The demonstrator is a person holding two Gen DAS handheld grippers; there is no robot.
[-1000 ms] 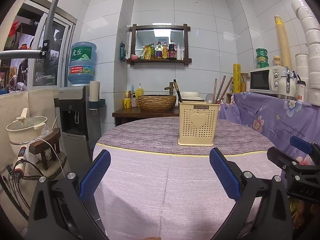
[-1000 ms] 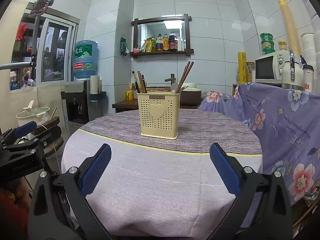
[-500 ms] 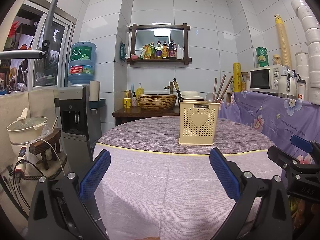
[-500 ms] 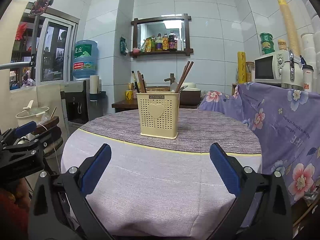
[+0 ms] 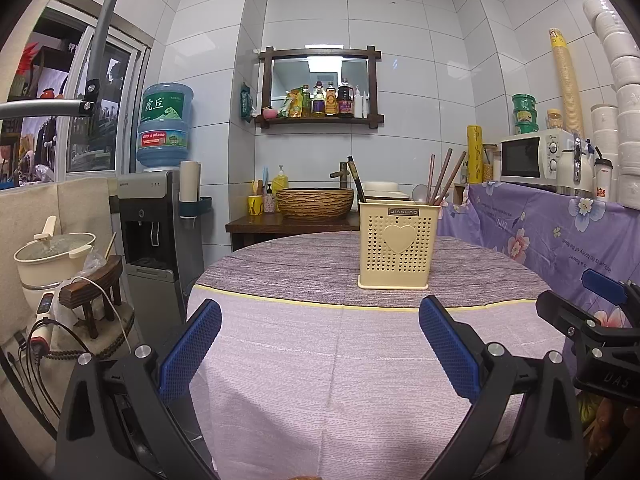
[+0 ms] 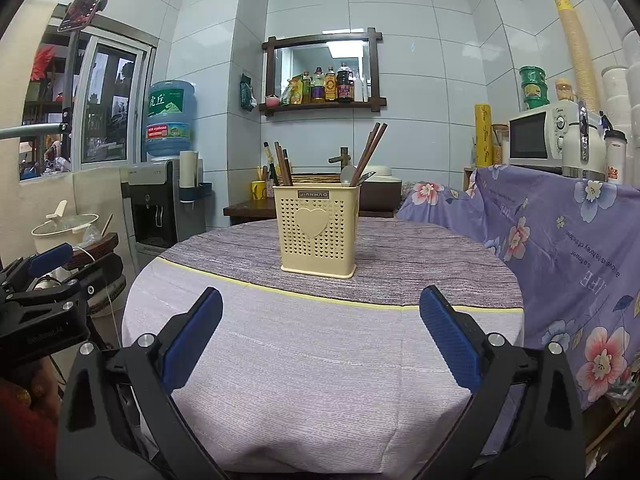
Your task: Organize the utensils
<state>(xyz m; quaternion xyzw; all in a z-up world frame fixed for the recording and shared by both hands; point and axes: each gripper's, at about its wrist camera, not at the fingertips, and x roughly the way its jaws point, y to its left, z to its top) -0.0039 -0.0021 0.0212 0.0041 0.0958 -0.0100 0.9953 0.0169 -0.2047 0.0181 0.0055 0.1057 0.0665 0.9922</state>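
Nearest to us: our left gripper [image 5: 320, 344], jaws spread wide, blue pads [image 5: 192, 350] well apart, nothing between them. Our right gripper [image 6: 320, 336] the same: wide open, empty. Both are held low at the near edge of the round table [image 6: 320, 380], level, fingers pointing forward across the cloth.

Between jaws and target we see only bare tablecloth; no loose utensil shows on it.

Farther in: the cream utensil holder [image 6: 318, 232] stands upright on the grey band of the cloth, well apart from both grippers. From the right wrist view it sits almost dead ahead, a touch left of the jaw centreline. From the left wrist view the same holder [image 5: 398, 246] lies ahead and off to the right. We judge the right hand the better lined up, though neither is clearly closer.

In the holder: a left-hand bunch of dark chopsticks [image 6: 280, 168], a right-hand pair of brown chopsticks [image 6: 370, 148] leaning right, and a spoon [image 6: 347, 174] low beside them. Long axes run near vertical, tops up, so any pick calls for a reach forward and a grip from above the rim.

We cannot tell the holder's inner compartments from here.
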